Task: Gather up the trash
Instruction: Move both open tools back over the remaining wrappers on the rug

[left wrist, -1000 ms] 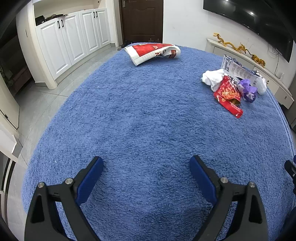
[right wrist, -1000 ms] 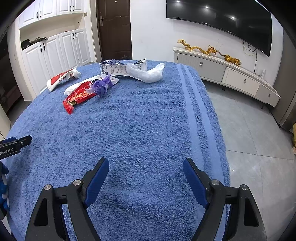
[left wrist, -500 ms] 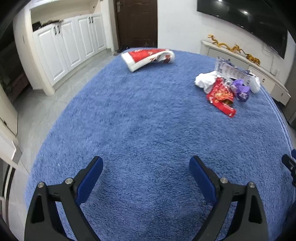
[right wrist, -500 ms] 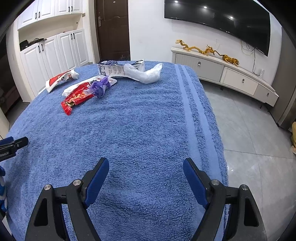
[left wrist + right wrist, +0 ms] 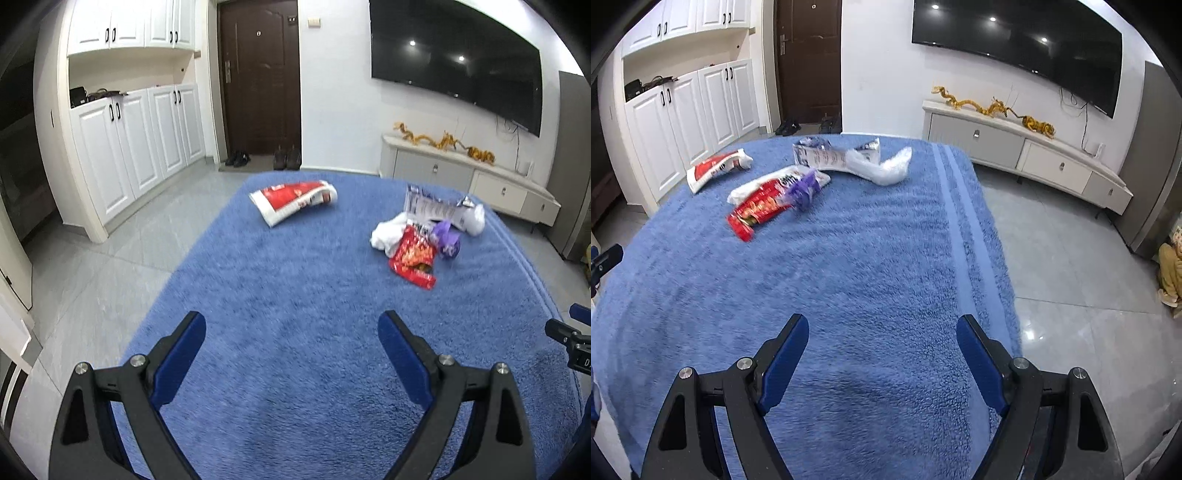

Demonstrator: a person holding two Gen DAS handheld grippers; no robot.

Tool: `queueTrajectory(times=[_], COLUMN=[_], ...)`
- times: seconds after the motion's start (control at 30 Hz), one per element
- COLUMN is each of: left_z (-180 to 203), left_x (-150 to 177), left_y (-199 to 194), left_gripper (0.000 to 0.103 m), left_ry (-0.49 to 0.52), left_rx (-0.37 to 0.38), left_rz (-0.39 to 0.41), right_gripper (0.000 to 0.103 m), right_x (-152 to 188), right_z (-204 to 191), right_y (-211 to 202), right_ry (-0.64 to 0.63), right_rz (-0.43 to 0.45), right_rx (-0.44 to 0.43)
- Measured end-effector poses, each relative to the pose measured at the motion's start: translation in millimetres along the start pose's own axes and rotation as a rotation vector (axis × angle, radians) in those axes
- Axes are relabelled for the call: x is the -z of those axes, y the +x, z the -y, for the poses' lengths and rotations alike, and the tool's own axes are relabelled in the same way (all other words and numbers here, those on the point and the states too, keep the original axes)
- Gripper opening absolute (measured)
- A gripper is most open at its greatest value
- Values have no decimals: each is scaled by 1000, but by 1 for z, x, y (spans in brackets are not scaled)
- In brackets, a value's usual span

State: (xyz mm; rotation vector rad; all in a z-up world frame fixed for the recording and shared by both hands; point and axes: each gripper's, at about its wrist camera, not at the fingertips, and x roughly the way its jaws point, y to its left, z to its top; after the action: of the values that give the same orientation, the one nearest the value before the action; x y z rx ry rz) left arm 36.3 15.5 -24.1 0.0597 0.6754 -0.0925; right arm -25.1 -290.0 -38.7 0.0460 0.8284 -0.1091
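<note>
**Blue towel strewn with wrappers**

Blue-padded left gripper (image 5: 291,325) and right gripper (image 5: 882,328) hover with jaws apart, holding nothing, above a fluffy blue towel (image 5: 871,266). Trash lies at its far end: a red snack wrapper (image 5: 757,210) (touching a purple wrapper (image 5: 803,188)), a crumpled clear plastic bag (image 5: 886,168) and a red-and-white packet (image 5: 293,201) lying apart.

Open stretch of towel ahead of both grippers

The fluffy blue towel (image 5: 871,258) lies bare up to a far cluster: red crinkled snack wrapper (image 5: 757,212), purple wrapper (image 5: 803,190), white plastic bag (image 5: 886,168) (touching or overlapping).
</note>
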Motion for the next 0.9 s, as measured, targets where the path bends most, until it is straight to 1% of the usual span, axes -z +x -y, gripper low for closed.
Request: queueTrajectory(times=[0.13, 0.27, 0.43, 0.63, 0.8, 0.9], left_z=[-10, -18, -23, -16, -5, 0], left_x=[-1, -2, -5, -11, -20, -25], left_y=[-9, -16, -16, -9, 6, 21], left_gripper=[94, 94, 94, 94, 94, 94], left_ry=[-15, -26, -32, -14, 14, 14], left_rx=[16, 25, 27, 36, 97, 155], left_rz=[22, 30, 24, 12, -21, -63], right_gripper=[81, 81, 81, 81, 81, 81], right_x=[-8, -16, -25, -33, -43, -51], right_z=[-9, -22, -36, -42, -37, -31], right_y=[-10, -15, -17, -14, -5, 4], right_ry=[-1, -32, -50, -69, -65, -48], right_rz=[8, 19, 36, 39, 45, 46], right_rx=[-3, -9, -48, -91, -124, -161])
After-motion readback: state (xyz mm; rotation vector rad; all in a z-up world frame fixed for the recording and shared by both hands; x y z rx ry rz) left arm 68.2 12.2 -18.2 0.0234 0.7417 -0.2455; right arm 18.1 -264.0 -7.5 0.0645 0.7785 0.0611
